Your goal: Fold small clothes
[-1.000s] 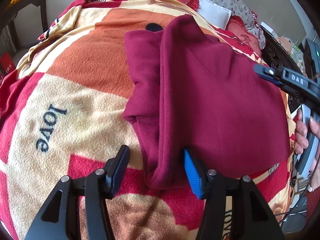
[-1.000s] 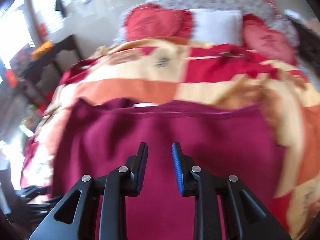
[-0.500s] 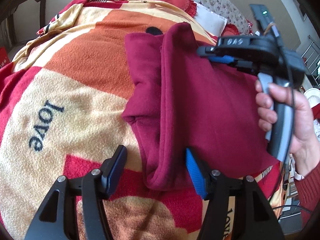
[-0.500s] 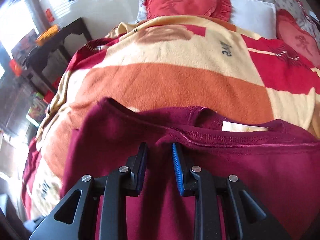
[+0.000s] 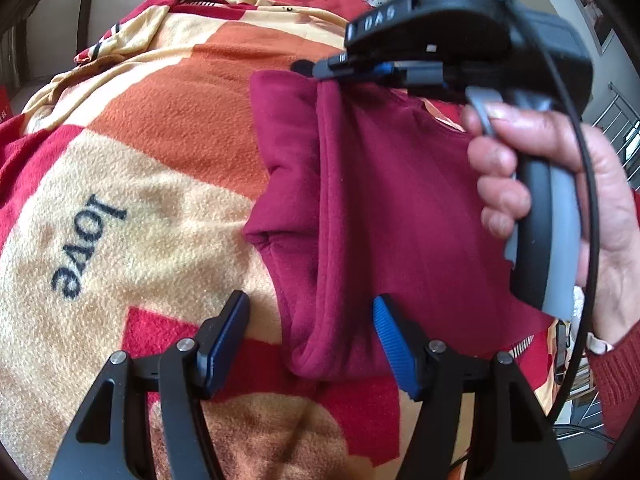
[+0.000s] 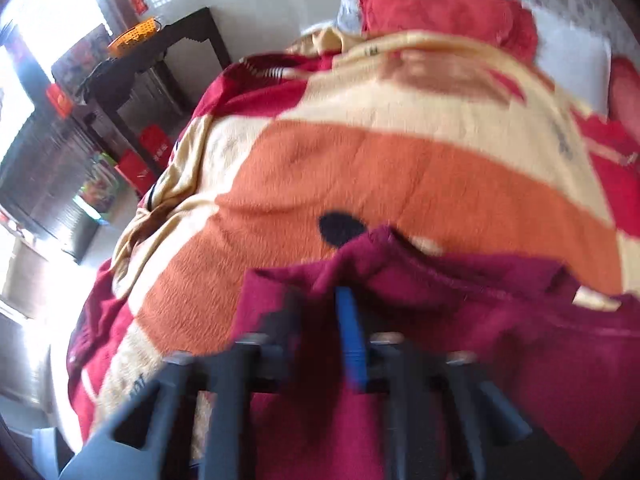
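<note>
Left wrist view: left gripper (image 5: pixel 310 338) spread wide over near folded edge of maroon sweater (image 5: pixel 376 208), lying on orange, cream and red blanket (image 5: pixel 140 184) printed "love"; right gripper (image 5: pixel 340 70) at far corner, jaws narrow. Right wrist view, blurred: right gripper pinching sweater fold; black table (image 6: pixel 160 52) beyond
</note>
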Demonstrator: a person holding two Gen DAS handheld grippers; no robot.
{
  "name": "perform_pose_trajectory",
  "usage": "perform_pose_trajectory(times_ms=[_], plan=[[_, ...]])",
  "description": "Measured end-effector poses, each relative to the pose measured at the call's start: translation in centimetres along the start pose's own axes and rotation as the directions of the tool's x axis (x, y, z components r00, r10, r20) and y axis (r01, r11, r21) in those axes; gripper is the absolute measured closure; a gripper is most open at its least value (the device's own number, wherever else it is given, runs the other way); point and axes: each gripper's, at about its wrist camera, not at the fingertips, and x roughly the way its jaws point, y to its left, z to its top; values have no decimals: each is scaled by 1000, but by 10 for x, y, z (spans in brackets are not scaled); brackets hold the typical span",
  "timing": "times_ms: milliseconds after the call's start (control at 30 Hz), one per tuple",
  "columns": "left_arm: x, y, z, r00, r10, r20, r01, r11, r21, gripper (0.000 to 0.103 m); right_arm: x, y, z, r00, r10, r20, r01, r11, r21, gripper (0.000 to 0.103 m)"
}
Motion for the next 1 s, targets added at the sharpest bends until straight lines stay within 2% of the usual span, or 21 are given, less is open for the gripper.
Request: perform_pose_trajectory(times_ms=[167,233,300,367,400,467,533,600,767,833,867,900,933,967,1000], plan=[[0,3,-1,1000,-9,8,9,1000,3,35,-1,12,4,1000,-10,8,11,998,-55,103],[-1,5,-1,1000,-10,9,10,1000,4,35,8,13,2,1000,-25,-6,24,997,-67,103],[-2,8,2,1000,-9,7,9,1000,1,35,24,11,-2,998,-31,-57,28,998,-62,103],[-3,9,2,1000,-15,8,15,1000,-4,35,22,11,-3,998,-28,-54,25,998,-55,103],[-3,10,2,1000,-19,10,20,1000,-8,35,18,12,-2,998,-10,-59,7,999,-47,100],[-4,12,2,1000,-22,12,22,1000,-10,35,13,14,0,995,43,-90,-45,999,-21,68],[-4,14,1,1000,-20,15,20,1000,-9,35,11,18,1,993,23,-118,-26,999,-21,62],[-5,14,1,1000,-20,18,20,1000,-8,35,14,27,0,988,-44,-150,34,997,-69,62],[-6,19,-3,998,-48,29,49,999,-24,33,35,47,-9,980,-124,-158,98,982,-161,46],[-8,23,-4,998,-62,33,63,997,-39,33,37,51,-12,978,-154,-143,125,973,-193,49],[-9,23,-4,998,-61,29,62,997,-38,33,36,51,-14,978,-160,-134,132,971,-198,63],[-11,23,-4,998,-55,25,56,998,-32,33,33,50,-15,977,-177,-121,149,966,-209,71],[-14,22,-3,998,-48,27,48,999,-25,33,28,48,-17,978,-177,-112,149,964,-219,86],[-17,20,-2,998,-40,39,40,999,-14,33,19,42,-18,986,-133,-102,109,971,-211,96],[-19,19,0,998,-35,49,36,999,-6,33,11,36,-18,991,-98,-96,78,978,-194,99]])
